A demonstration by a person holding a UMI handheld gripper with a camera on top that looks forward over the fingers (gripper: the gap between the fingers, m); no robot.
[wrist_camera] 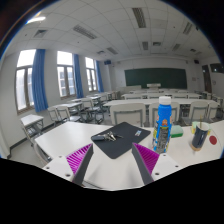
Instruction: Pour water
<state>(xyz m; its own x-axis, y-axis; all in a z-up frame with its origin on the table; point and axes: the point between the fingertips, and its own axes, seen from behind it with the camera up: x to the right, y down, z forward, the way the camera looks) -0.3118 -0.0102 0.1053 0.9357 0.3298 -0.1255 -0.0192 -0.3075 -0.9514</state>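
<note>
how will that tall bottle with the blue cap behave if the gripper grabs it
The bottle stands upright on the table, tall and narrow, so a nudge near the cap would probably tip it. It looks like thin plastic, so it may flex under a squeeze. How full it is cannot be seen, so its weight is uncertain. The gripper is open, short of it.

Gripper (113,163): two fingers (72,166) with pale, off-white outer bodies, broad and flat, their outlines bowed by the wide lens. Inner face of each finger carries a magenta-purple pad (82,158), ribbed with fine parallel ridges running across it; the ribbing reads more clearly on the left pad than on the right one (145,161), which shows as a narrower strip of the same colour. No cables, screws, printed markings, sleeve or skin can be made out on what shows of the tool.
</note>
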